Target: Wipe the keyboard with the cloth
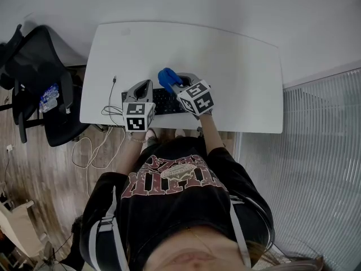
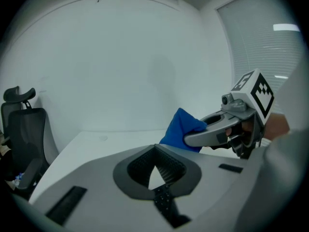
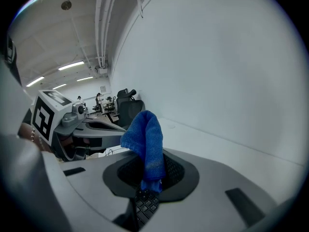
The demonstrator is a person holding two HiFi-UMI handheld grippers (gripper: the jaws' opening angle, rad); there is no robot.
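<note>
The right hand-held gripper (image 3: pixel 149 167) clamps a blue terry cloth (image 3: pixel 145 139) over the black keyboard (image 1: pixel 165 101), mid-frame on the white desk (image 1: pixel 237 66). The left hand-held gripper (image 2: pixel 154 151) is closed and empty, at the keyboard's left end.

We wear a black shirt (image 1: pixel 186 199) with dark red lettering and grey shoulder straps (image 1: pixel 236 226); our grey left gripper (image 1: pixel 148 84) and right gripper (image 1: pixel 177 83) each carry a white, black-marked cube.

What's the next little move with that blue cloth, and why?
Probably lower the right gripper so the cloth presses onto the keyboard. The cloth is pinched in its jaws, mostly bunched above them, with keys showing just beneath. The left gripper is shut and empty.
</note>
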